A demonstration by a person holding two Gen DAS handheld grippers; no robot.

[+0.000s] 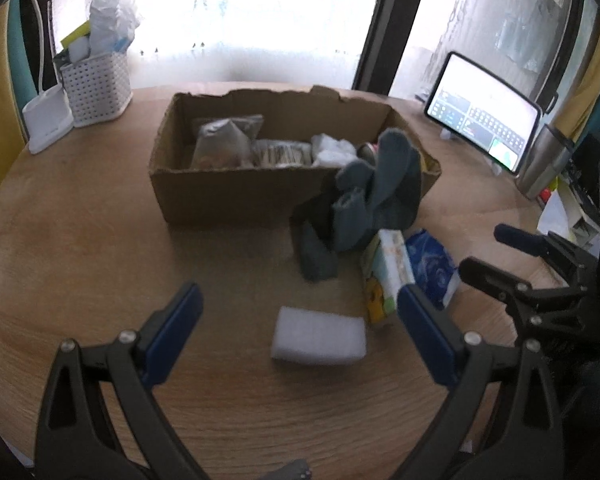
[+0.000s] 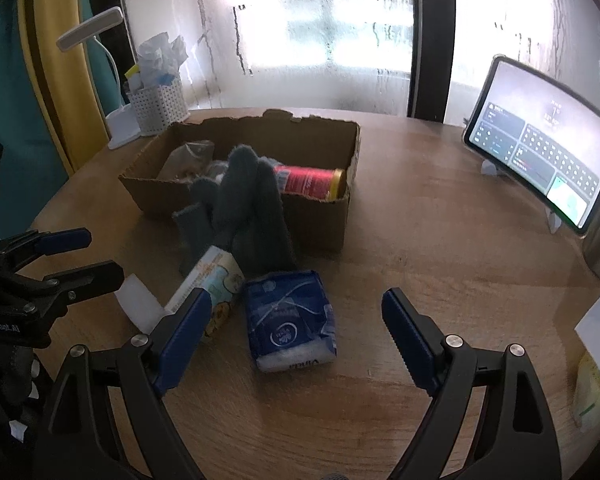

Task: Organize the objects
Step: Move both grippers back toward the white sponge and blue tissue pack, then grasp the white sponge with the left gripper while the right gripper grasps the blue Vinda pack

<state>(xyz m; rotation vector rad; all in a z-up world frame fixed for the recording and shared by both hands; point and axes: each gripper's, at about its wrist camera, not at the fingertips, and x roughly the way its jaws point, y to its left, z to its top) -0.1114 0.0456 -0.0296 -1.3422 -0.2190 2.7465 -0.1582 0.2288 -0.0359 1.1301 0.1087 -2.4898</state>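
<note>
Left of the open brown cardboard box (image 1: 228, 196), the white foam block (image 1: 319, 336) lies before it between the left gripper's (image 1: 300, 328) spread, empty jaws, seemingly for picking. Rightward, the blue tissue pack (image 2: 290, 320) sits under the right gripper (image 2: 296, 320), likewise wide and empty. Grey socks (image 2: 244, 204) hide box contents.

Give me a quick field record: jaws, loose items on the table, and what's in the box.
left gripper: jaws open, empty, white sponge ahead between them
right gripper: jaws open, empty, blue tissue pack ahead between them
loose on table: white sponge, blue tissue pack, patterned carton
grey cloth: draped over the box front wall
cardboard box: holds bagged items, red can
</note>
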